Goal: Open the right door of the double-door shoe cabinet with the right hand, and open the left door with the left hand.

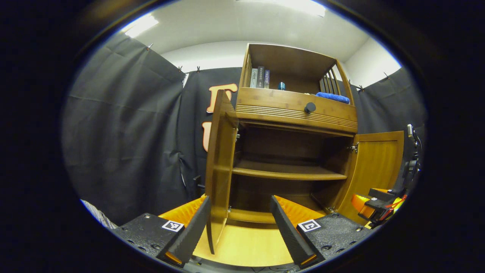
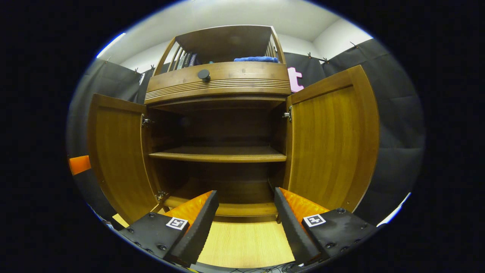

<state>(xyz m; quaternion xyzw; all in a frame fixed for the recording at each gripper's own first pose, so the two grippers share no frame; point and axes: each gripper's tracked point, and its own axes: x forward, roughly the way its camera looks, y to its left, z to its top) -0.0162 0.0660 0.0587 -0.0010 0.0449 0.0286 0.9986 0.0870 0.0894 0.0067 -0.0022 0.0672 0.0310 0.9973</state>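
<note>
Double-door shoe cabinet (image 2: 218,81) with both doors swung out, seen along the fingers of each hand-held gripper. In the right gripper view the right door (image 2: 329,140) stands wide open to one side and the left door (image 2: 119,157) to the other, exposing a bare middle shelf (image 2: 218,154) and the cabinet floor; above sit a drawer front with a round knob (image 2: 204,74) and an open top compartment holding books (image 2: 185,60) and a folded blue cloth (image 2: 255,59). The right gripper (image 2: 246,218) hangs in front of the opening with its jaws spread wide and nothing between them. In the left gripper view the left door (image 1: 219,167) appears edge-on; its free edge lies in the gap of the left gripper (image 1: 238,223), whose jaws are likewise parted and appear clear of the wood, though contact at the lower edge cannot be ruled out. The other gripper (image 1: 382,206) shows near the right door (image 1: 375,170). The task appears essentially complete. Risks from here: drawing the left gripper sideways rather than straight back could catch the door edge and swing it partway shut; pushing either door past its hinge limit could strain the hinges (image 2: 288,113) or shift the cabinet on the pale floor (image 2: 246,242).
</note>
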